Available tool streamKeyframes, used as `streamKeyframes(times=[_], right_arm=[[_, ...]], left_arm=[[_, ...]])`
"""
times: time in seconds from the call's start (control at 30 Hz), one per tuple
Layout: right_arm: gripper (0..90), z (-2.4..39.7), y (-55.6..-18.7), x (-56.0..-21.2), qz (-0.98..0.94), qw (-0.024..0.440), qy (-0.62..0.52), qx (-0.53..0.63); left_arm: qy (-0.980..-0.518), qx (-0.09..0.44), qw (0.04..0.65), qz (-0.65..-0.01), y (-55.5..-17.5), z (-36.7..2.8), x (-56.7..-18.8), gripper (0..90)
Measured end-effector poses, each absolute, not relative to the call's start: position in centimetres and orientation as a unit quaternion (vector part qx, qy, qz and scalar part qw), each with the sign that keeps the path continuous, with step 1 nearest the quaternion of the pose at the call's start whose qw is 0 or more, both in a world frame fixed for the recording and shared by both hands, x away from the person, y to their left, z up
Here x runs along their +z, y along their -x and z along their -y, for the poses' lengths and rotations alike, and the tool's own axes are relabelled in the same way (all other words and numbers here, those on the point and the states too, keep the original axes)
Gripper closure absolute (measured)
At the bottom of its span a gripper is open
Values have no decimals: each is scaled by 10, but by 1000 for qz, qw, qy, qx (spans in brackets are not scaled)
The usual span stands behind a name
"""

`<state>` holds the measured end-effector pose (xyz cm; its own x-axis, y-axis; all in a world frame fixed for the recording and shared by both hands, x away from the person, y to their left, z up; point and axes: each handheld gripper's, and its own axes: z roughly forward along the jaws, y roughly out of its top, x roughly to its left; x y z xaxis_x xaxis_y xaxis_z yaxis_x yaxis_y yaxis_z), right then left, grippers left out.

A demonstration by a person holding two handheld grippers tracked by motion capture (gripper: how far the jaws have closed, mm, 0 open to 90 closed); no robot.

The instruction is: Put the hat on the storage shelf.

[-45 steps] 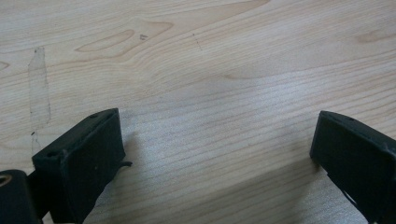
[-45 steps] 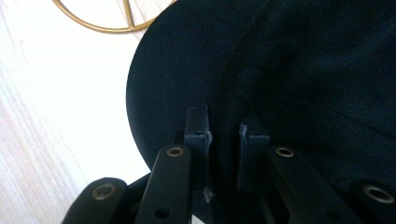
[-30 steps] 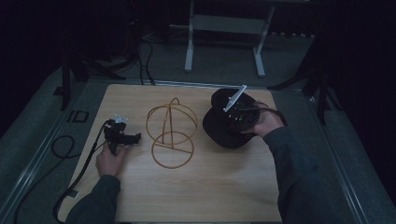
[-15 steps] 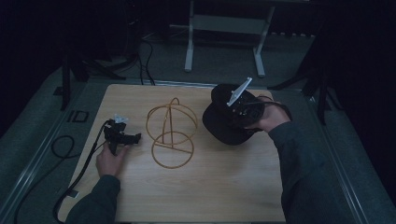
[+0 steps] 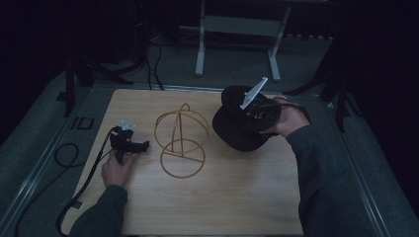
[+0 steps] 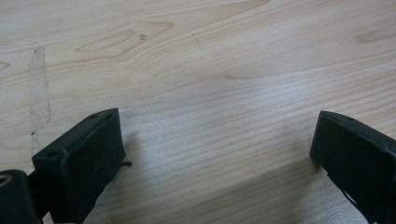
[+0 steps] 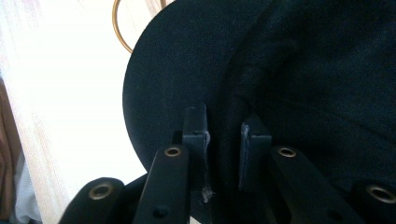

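High view: the right gripper (image 5: pixel 257 114) sits at the far right of the wooden table (image 5: pixel 222 197), clamped on a black cap (image 5: pixel 237 129) that it holds tilted, brim toward the near left. A gold wire stand (image 5: pixel 181 140) stands at the centre of the table, just left of the cap and apart from it. The left gripper (image 5: pixel 129 144) rests at the left side of the table, well apart from the stand.

Left gripper view: its jaws stand wide apart over bare table (image 6: pixel 210 70), with nothing between them.

Right gripper view: the jaws are nearly closed, pinching the cap (image 7: pixel 299 70) where brim meets crown. A curve of the wire stand (image 7: pixel 122 32) shows beyond the brim.
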<state>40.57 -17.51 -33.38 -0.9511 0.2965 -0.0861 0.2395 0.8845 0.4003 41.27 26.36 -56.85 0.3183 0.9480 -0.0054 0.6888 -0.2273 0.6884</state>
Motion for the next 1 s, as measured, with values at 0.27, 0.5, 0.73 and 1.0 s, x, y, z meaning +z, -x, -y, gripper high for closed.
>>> streamKeyframes(times=[0.27, 0.5, 0.73, 1.0], right_arm=[[771, 171, -404, -325, -968, 74, -128, 201], [771, 171, -401, -314, -967, 76, -123, 209], [771, 170, -399, -308, -967, 72, -117, 212], [770, 171, -393, -302, -966, 73, -103, 226]], left_arm=[[-754, 214, 302, -543, -413, -264, -568, 23], [-754, 214, 302, -543, -413, -264, -568, 23], [-754, 214, 302, -543, -413, -264, -568, 23], [-754, 214, 302, -543, -413, -264, -568, 23]])
